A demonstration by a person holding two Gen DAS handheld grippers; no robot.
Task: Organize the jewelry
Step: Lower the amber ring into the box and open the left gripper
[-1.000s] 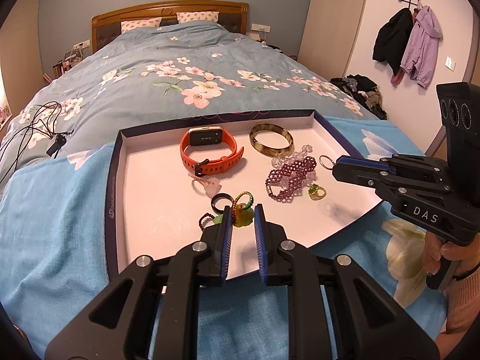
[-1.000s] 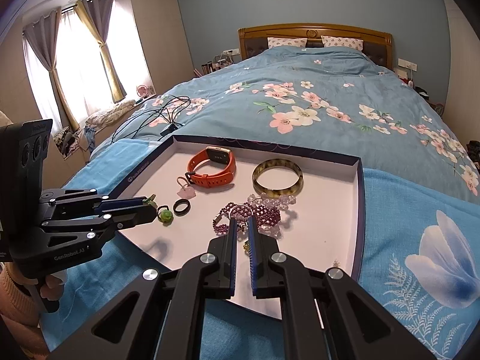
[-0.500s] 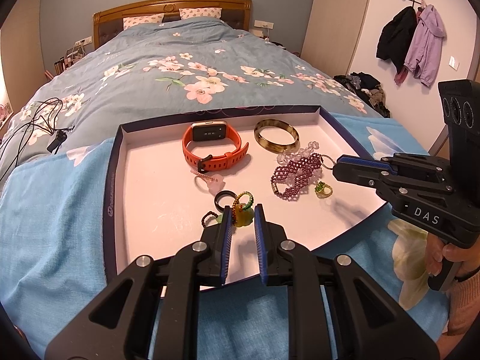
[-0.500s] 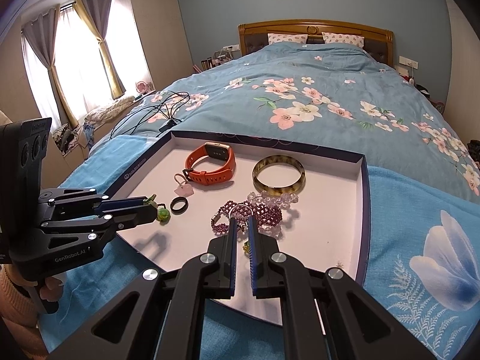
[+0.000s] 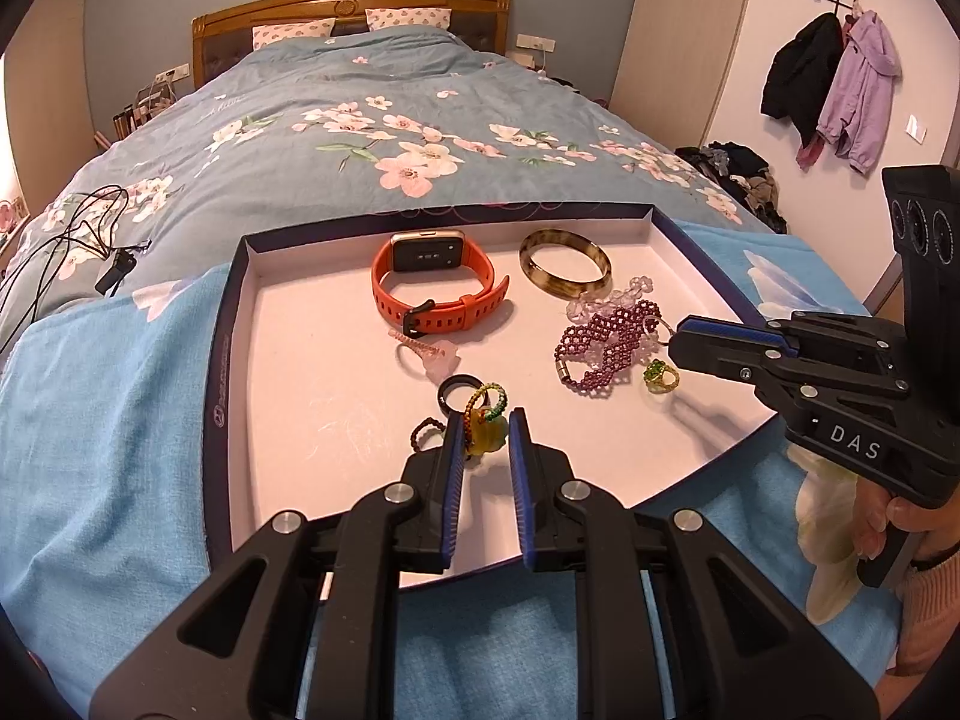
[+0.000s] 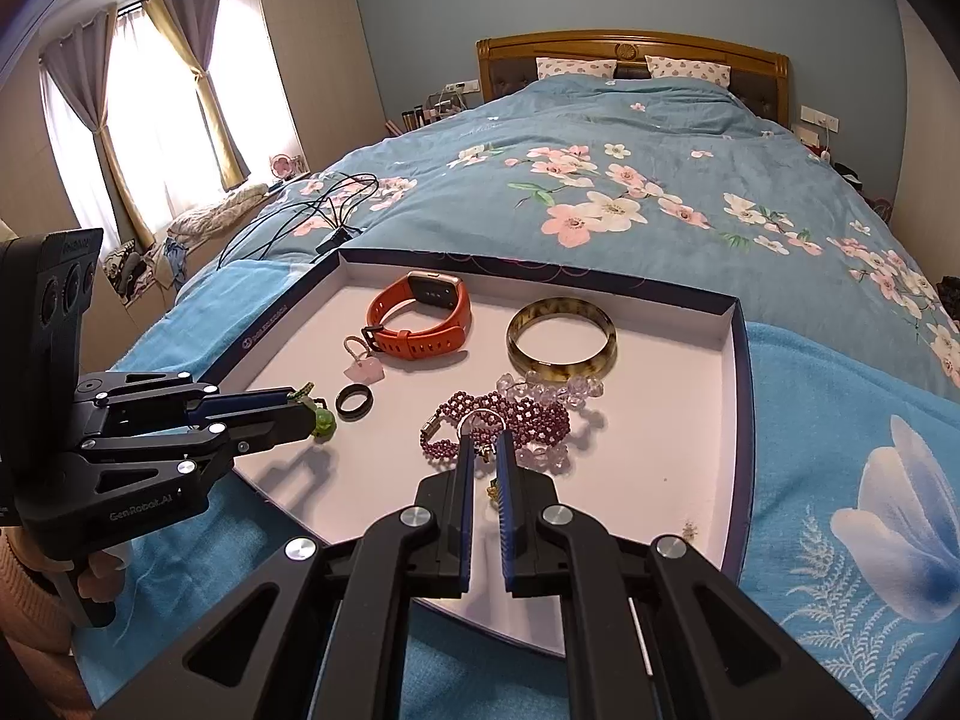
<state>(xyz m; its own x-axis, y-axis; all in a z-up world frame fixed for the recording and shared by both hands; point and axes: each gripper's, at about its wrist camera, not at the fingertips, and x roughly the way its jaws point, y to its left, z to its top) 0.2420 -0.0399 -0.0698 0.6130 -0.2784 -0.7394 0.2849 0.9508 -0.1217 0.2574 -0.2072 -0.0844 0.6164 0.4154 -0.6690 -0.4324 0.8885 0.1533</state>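
gripping a green charm point(image 5: 483, 433) in my left gripper point(image 5: 485, 420) at lower centre, my right gripper point(image 6: 483, 441) pinches a silver ring point(image 6: 480, 420) mid-frame.

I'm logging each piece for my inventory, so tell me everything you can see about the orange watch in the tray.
The watch is a smartwatch with a rectangular dark screen in a pale gold-looking case and an orange strap that looks like rubber, punched with holes and fastened by a dark buckle into a closed loop. It rests on its side near the back of the tray, screen upright. It sits left of the bangle, apart from it. A pink charm lies just in front; no gripper touches it.
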